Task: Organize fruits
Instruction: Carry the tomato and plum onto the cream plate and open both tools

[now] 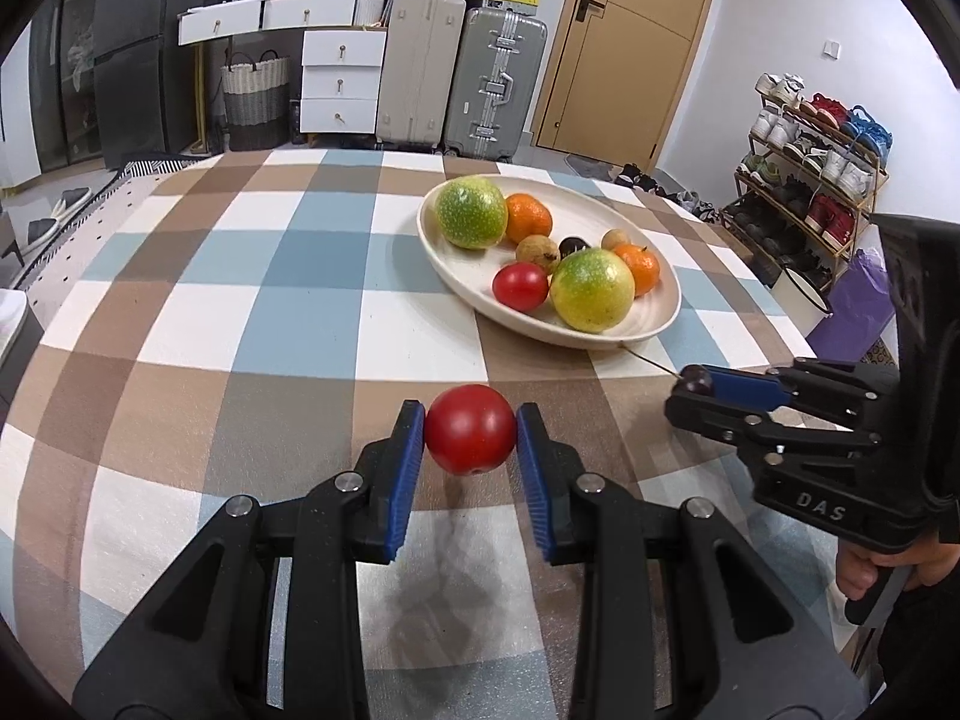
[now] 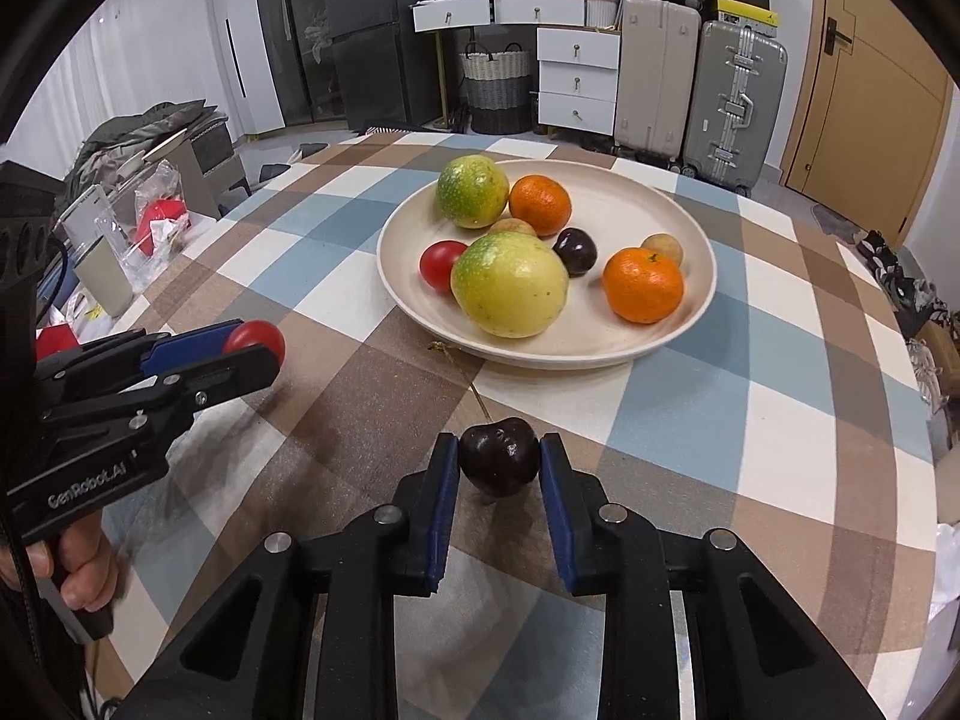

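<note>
The left gripper (image 1: pixel 471 438) is clamped on a round, glossy red tomato (image 1: pixel 470 429), its blue ribbed pads pressing the fruit from both sides and holding it clear of the checked tablecloth (image 1: pixel 270 312) of brown, blue and white squares. The right gripper (image 2: pixel 499 462) is closed on a small, dark purple cherry (image 2: pixel 498 463) whose thin stem points toward the plate; the cherry sits pinched between the blue pads, just above the cloth.

Beyond both grippers stands a wide, shallow cream plate (image 2: pixel 690 312) — the place where the rest of the fruit lies. On it are two large green-yellow round fruits (image 2: pixel 509 285), one at the near rim and one at the far side, two orange mandarins (image 2: pixel 643 285), a second small red tomato (image 2: pixel 441 264) touching the nearer green fruit, another dark cherry (image 2: pixel 575 251) near the middle, and two small tan-brown round fruits (image 2: pixel 663 247).

In the left wrist view the right gripper comes in from the right edge, with a person's fingers (image 1: pixel 864 576) around its handle — the cherry shows as a dark bead at its tip, near the plate's rim.
</note>
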Demonstrator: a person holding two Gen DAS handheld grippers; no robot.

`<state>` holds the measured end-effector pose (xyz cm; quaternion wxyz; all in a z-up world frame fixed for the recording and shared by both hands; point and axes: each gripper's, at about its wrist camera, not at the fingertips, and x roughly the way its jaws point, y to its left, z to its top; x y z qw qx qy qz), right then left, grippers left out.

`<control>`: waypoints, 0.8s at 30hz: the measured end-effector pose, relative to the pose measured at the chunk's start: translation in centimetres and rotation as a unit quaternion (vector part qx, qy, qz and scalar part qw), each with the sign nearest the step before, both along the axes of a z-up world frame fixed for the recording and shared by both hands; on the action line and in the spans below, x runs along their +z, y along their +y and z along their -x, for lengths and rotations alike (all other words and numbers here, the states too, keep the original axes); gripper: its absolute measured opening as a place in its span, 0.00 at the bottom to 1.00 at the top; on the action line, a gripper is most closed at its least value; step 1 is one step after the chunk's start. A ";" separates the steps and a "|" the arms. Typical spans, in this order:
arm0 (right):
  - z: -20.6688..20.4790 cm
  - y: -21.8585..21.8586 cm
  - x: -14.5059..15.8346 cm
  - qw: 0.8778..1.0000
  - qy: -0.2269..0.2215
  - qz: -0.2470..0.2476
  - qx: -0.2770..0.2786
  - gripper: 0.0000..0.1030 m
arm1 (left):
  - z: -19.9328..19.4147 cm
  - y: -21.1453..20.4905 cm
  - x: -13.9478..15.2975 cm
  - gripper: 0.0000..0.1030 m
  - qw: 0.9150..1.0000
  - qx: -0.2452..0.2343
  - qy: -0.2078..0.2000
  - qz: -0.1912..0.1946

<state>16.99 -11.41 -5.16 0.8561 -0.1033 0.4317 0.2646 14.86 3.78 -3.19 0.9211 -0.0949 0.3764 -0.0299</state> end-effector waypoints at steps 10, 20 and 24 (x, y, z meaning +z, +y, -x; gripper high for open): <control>-0.2 -2.2 2.9 0.999 -0.029 -0.026 -0.015 0.27 | -1.4 -0.7 2.6 0.27 1.000 -0.006 -0.023 -0.006; -2.2 -3.8 4.9 0.998 -0.051 -0.038 -0.029 0.27 | -4.2 -2.5 4.7 0.27 0.998 -0.027 -0.042 -0.027; -3.4 -4.2 5.1 0.997 -0.057 -0.040 -0.035 0.27 | -5.5 -3.0 5.1 0.27 0.998 -0.034 -0.046 -0.032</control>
